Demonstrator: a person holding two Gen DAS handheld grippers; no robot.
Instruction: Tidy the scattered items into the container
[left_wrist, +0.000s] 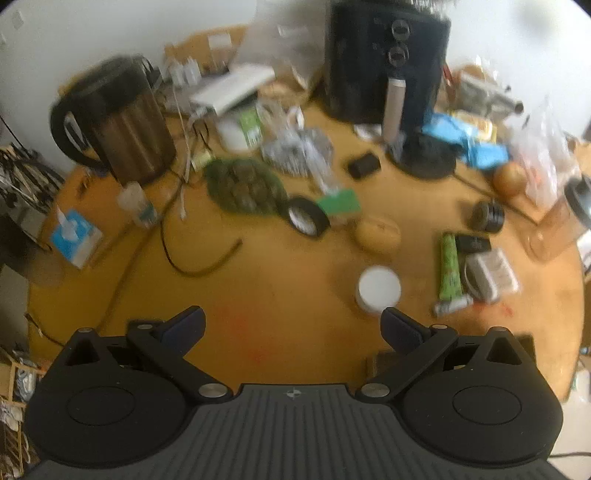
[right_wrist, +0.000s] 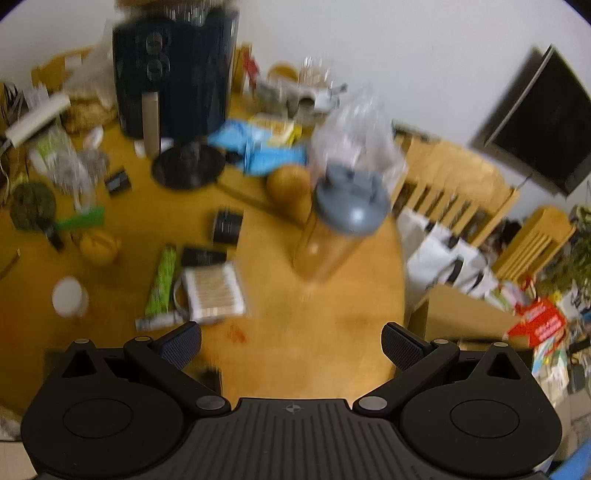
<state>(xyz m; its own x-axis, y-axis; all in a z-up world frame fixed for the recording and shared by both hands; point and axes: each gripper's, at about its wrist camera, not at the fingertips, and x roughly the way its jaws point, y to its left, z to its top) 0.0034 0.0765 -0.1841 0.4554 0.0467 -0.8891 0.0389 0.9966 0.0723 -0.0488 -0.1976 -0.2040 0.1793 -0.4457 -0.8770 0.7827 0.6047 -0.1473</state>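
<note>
Both views are blurred. My left gripper is open and empty above the wooden table. A small white jar stands just beyond its right finger. Farther off lie a green tube, a clear box of cotton swabs, a potato, a black tape roll and a small black jar. My right gripper is open and empty near the table's right edge. A clear tumbler with a grey lid stands ahead of it. The white jar, tube and swab box lie to its left.
A black kettle stands at the back left, a black air fryer at the back, a tissue box at the left edge. Cables run over the table. A cardboard box and white bags sit right of the table.
</note>
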